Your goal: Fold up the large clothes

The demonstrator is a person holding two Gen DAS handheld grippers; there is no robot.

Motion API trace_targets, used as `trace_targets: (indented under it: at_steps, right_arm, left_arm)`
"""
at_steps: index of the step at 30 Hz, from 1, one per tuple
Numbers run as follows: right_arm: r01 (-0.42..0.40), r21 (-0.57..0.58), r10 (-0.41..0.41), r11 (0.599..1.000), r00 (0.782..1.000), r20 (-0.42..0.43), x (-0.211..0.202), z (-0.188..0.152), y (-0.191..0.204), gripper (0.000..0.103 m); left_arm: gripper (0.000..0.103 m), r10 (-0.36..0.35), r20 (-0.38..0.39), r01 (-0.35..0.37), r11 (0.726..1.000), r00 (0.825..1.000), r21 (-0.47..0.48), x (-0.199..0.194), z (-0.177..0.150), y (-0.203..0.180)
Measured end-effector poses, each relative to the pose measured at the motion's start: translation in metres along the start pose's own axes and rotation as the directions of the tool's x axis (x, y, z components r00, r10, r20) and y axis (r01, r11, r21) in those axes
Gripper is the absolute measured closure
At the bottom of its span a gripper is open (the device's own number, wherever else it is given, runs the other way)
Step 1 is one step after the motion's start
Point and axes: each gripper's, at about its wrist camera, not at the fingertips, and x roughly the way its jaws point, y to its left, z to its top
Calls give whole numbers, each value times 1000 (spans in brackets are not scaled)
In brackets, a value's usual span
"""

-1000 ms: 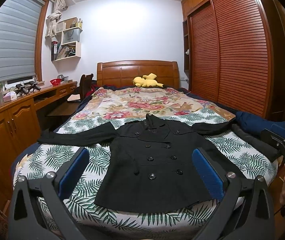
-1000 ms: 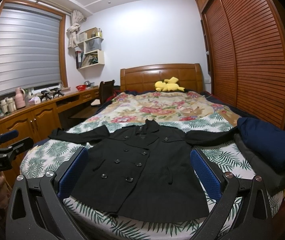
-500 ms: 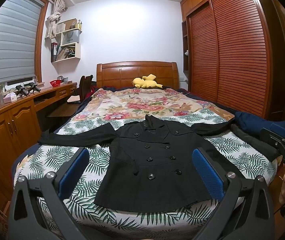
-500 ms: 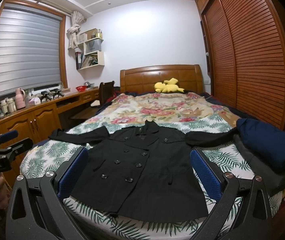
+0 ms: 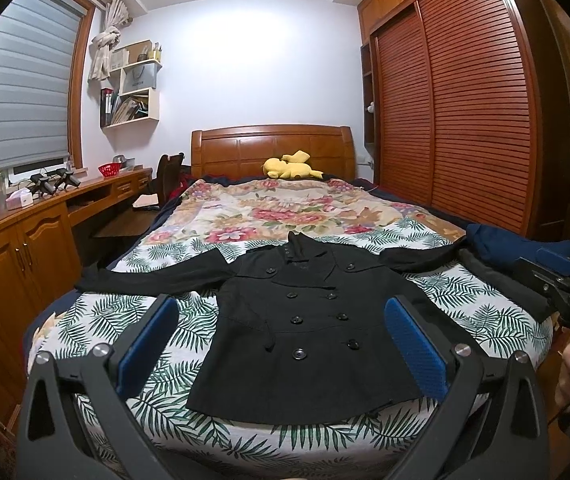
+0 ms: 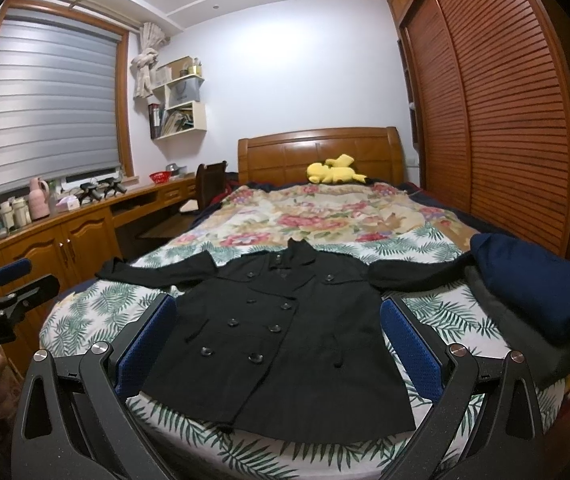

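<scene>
A black double-breasted coat [image 5: 305,320] [image 6: 281,332] lies flat and face up on the bed's leaf-print sheet [image 5: 97,328], sleeves spread out to both sides, collar toward the headboard. My left gripper [image 5: 281,320] hovers open above the foot of the bed, short of the coat's hem, with nothing between its blue pads. My right gripper [image 6: 277,320] is likewise open and empty, held back from the hem. Each gripper shows at the edge of the other's view, held by a hand [image 5: 569,368].
Dark blue clothing [image 6: 533,280] on a grey garment lies at the bed's right edge, over the coat's right sleeve end. A yellow plush toy [image 5: 289,166] rests by the headboard. A wooden desk and cabinets [image 5: 17,248] run along the left, a slatted wardrobe [image 5: 465,112] along the right.
Both views have tilted or risen slightly, so the coat sits a little lower in frame. The coat has not moved and both grippers stay open.
</scene>
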Motion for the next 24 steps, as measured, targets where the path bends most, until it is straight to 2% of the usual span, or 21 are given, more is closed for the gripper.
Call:
trace_targets:
  at_steps: [16,24]
  right_arm:
    - [-1,2,1,1000,1000,0,-1,0,-2,0]
    - [-4,3,4,1000,1000,-22,6,-6,-6,0]
  left_arm:
    - [0,1,-17,-1,1000,1000,3,7,-2,1]
    - [0,8,-66,-8,1000,998,-7,24,-12,12]
